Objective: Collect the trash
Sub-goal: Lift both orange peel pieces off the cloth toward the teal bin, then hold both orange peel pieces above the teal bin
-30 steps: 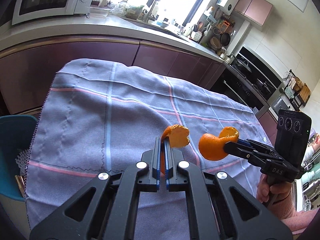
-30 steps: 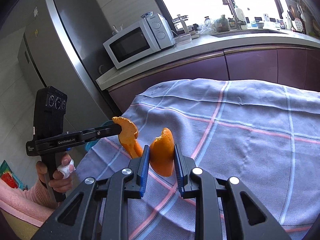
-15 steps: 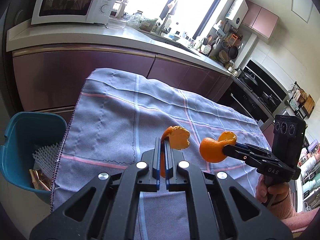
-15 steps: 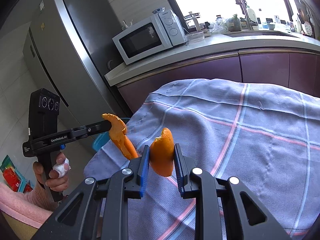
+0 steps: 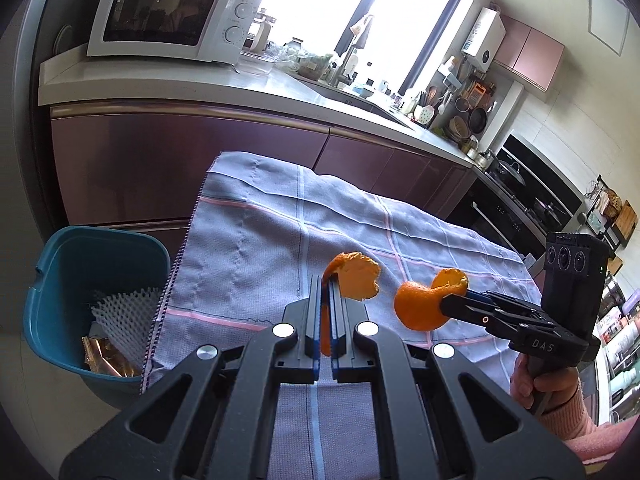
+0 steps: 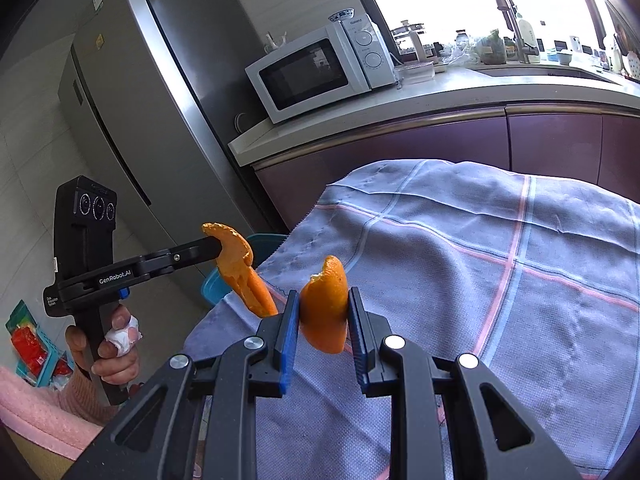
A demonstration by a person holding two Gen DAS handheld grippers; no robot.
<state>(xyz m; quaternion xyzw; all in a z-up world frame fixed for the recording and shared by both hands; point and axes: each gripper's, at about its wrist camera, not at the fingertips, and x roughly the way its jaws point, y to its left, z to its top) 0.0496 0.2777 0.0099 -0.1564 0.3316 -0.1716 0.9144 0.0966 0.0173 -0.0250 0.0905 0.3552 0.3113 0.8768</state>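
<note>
- Two big appliances stood at the back: a grey fridge (image 6: pixel 132 92) and, beside it on the kitchen counter, a white microwave (image 5: pixel 168 20).
- Spread over the tabletop lay a lilac checked cloth (image 5: pixel 256 248), creased, its fringed edge hanging over the near-left side.
- Below that edge, on the floor, sat a teal bin (image 5: pixel 80 272) with white foam netting (image 5: pixel 124 312) and a shiny gold wrapper (image 5: pixel 104 356) inside.
- Held level above the cloth, the left gripper (image 5: pixel 325 312) pointed forward across the tabletop, its jaws pressed nearly together on a thin orange peel strip (image 5: pixel 354 276) that curled up and to the right of the tips.
- Coming in from the right side of the left wrist view, the right gripper (image 6: pixel 323 320) was aimed toward the left one, jaws clamped on a thicker curved peel piece (image 6: pixel 326 308), which stood upright between the blue pads.
- Both peels hung in the air over the cloth, near each other but apart, neither over the bin.
- Wrapped around the left handle from below was the left hand (image 6: pixel 110 354), one finger bandaged in white, with a pink sleeve at the wrist.
- Gripping the other handle likewise was the right hand (image 5: pixel 544 384).
</note>
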